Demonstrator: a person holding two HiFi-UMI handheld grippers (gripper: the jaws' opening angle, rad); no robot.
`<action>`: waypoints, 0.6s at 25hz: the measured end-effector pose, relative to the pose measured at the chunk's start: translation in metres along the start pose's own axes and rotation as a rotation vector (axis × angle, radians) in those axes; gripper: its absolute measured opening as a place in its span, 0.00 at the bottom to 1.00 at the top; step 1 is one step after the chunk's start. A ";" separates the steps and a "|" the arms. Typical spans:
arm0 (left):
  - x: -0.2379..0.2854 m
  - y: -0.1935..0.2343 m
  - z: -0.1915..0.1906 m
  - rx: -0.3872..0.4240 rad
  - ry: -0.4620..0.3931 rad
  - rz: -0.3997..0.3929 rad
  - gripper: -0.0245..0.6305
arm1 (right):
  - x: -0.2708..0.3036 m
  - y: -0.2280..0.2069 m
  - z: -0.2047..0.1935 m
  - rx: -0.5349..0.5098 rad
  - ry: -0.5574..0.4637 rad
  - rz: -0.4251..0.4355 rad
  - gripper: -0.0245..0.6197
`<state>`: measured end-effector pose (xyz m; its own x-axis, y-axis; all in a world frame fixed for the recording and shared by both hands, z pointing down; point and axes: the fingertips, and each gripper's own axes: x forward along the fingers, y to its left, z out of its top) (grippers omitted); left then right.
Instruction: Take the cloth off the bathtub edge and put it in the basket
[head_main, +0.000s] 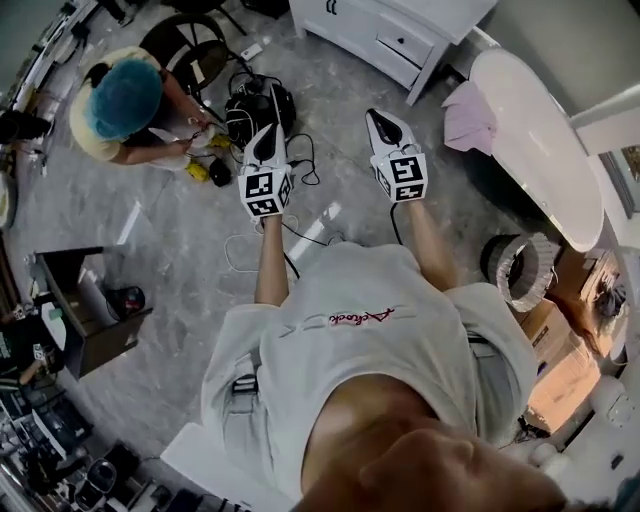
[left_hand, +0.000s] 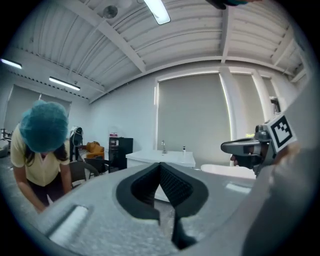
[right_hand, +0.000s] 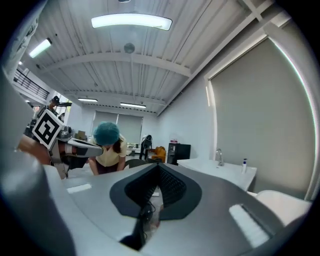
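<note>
A pale pink cloth (head_main: 468, 115) hangs over the near rim of the white bathtub (head_main: 545, 150) at the upper right of the head view. A round basket (head_main: 520, 270) with a white liner stands on the floor by the tub's end, at the right. My left gripper (head_main: 266, 132) and right gripper (head_main: 379, 117) are held side by side in front of me above the floor, left of the tub and apart from the cloth. Both are shut with nothing between the jaws, as the left gripper (left_hand: 161, 167) and right gripper (right_hand: 157, 170) show in their own views.
A person in a teal cap (head_main: 125, 98) crouches at the upper left beside a black bag (head_main: 258, 105) and cables (head_main: 250, 250) on the grey floor. A white cabinet (head_main: 395, 35) stands at the back. Dark shelving (head_main: 85, 310) sits at the left.
</note>
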<state>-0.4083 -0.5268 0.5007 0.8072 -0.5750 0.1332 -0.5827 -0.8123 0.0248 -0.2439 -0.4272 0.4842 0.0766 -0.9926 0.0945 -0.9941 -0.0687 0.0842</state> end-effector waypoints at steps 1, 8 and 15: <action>0.011 -0.009 0.000 0.001 0.001 -0.042 0.04 | -0.007 -0.010 -0.003 0.002 0.007 -0.042 0.05; 0.069 -0.089 -0.008 0.014 0.010 -0.327 0.04 | -0.074 -0.073 -0.026 0.023 0.060 -0.329 0.05; 0.093 -0.191 -0.014 0.058 0.032 -0.603 0.04 | -0.174 -0.116 -0.045 0.064 0.094 -0.611 0.05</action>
<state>-0.2235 -0.4235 0.5222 0.9898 -0.0091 0.1421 -0.0165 -0.9986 0.0509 -0.1386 -0.2424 0.5031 0.6366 -0.7593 0.1349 -0.7710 -0.6303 0.0911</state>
